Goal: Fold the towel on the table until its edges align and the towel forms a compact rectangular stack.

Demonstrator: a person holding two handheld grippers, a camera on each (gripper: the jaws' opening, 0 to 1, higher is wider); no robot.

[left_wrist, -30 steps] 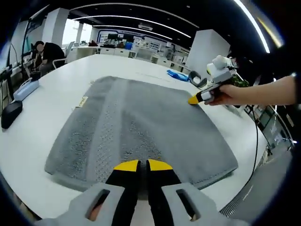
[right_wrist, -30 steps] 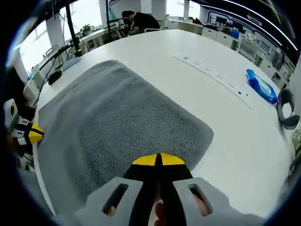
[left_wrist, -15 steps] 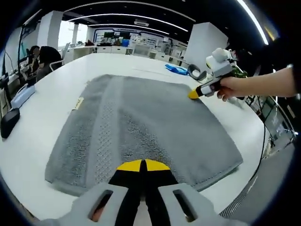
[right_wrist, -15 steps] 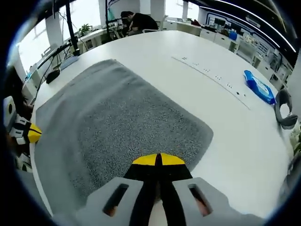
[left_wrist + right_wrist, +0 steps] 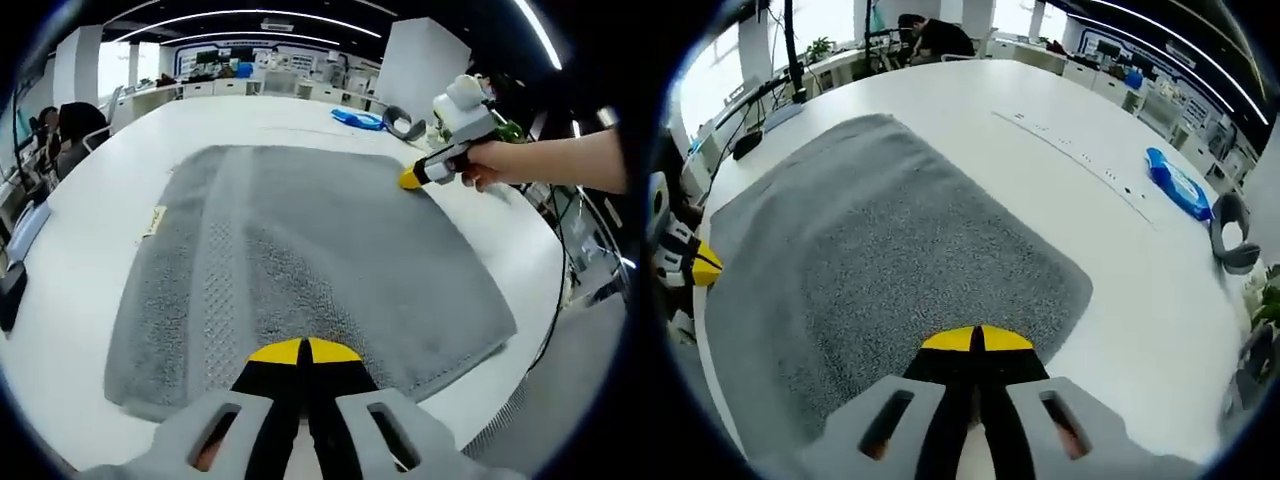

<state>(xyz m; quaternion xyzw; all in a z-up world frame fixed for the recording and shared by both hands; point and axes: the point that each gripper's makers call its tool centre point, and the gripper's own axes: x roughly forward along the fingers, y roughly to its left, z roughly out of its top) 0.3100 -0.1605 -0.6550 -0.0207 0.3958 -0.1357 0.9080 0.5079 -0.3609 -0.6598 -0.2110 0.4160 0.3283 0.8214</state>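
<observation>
A grey towel (image 5: pixel 300 250) lies flat and unfolded on the white table (image 5: pixel 90 230), with a small label (image 5: pixel 155 220) at its left edge. My left gripper (image 5: pixel 303 352) is shut, its yellow tips over the towel's near edge. A hand holds my right gripper (image 5: pixel 412 179) at the towel's far right edge. In the right gripper view the towel (image 5: pixel 890 250) spreads away from my shut right gripper (image 5: pixel 977 340), which sits at the edge close to a rounded corner. The left gripper (image 5: pixel 700 266) shows at the opposite edge. No cloth is lifted.
A blue packet (image 5: pixel 1177 183) and a grey ring-shaped object (image 5: pixel 1232 235) lie on the table beyond the towel. A black device (image 5: pixel 10 290) sits at the table's left side. A person (image 5: pixel 70 120) sits at a far desk. The table edge (image 5: pixel 540 370) runs close on the right.
Both views have shifted a little with the hands. The towel lies as before, and both grippers stay shut at their edges.
</observation>
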